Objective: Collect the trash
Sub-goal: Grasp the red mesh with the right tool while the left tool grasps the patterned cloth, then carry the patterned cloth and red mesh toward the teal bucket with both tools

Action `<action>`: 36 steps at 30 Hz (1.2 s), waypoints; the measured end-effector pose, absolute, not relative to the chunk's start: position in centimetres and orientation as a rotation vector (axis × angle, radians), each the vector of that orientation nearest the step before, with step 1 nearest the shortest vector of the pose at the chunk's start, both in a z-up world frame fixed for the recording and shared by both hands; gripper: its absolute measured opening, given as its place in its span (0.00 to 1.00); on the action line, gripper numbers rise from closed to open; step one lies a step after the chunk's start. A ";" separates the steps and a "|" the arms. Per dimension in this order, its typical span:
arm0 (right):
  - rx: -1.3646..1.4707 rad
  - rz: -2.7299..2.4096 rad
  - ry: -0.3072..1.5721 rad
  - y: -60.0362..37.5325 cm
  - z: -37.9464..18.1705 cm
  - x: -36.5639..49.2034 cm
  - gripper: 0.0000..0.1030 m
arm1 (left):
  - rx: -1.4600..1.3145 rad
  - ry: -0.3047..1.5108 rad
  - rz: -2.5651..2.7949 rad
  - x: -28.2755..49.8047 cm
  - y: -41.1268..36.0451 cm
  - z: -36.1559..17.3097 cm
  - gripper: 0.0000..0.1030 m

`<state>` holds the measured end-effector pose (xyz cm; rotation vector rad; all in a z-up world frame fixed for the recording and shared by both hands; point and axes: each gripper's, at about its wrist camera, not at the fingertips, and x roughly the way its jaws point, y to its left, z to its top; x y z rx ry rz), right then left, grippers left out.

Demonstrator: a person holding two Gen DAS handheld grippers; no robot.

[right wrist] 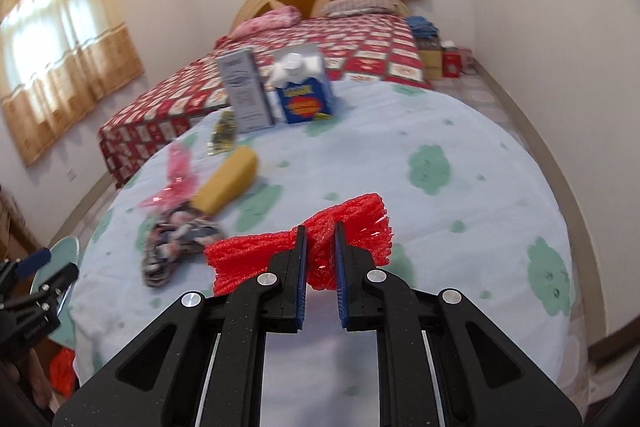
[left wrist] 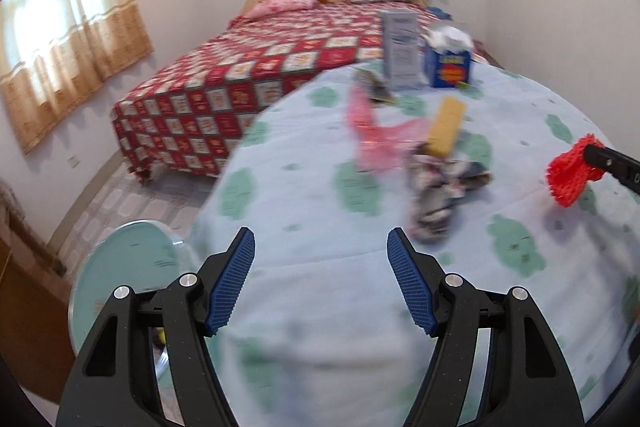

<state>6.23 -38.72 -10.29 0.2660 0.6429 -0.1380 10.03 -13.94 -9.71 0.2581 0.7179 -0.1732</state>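
Note:
My right gripper (right wrist: 320, 247) is shut on a red foam net (right wrist: 352, 219), pinched in its middle and lifted over the round table (right wrist: 440, 227). From the left wrist view the red foam net (left wrist: 568, 175) hangs at the right edge. My left gripper (left wrist: 320, 259) stands open with nothing between its fingers, at the table's near left edge. On the cloth lie a pink plastic wrapper (left wrist: 372, 135), a yellow packet (left wrist: 444, 127), a crumpled patterned wrapper (left wrist: 436, 195) and a small dark wrapper (left wrist: 372, 83). Behind them stand a grey box (left wrist: 400, 51) and a blue carton (left wrist: 448, 63).
A light blue bin lid (left wrist: 120, 267) shows below the table's left side. A bed with a red checked cover (left wrist: 248, 75) stands behind the table. Boxes (right wrist: 432, 59) sit on the floor by the far wall. The table's right half (right wrist: 480, 187) carries only the cloth.

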 end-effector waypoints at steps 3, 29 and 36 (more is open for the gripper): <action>0.261 -0.151 0.642 -39.4 -10.6 6.5 0.13 | 0.252 0.735 -0.193 10.7 -16.2 -10.1 0.66; 0.176 -0.080 0.608 -35.2 -10.4 6.8 0.13 | 0.222 0.775 -0.285 10.1 -14.3 -9.0 0.04; 0.161 -0.038 0.591 -32.7 -10.0 6.9 0.13 | 0.208 0.726 -0.259 8.8 -10.3 -6.8 0.04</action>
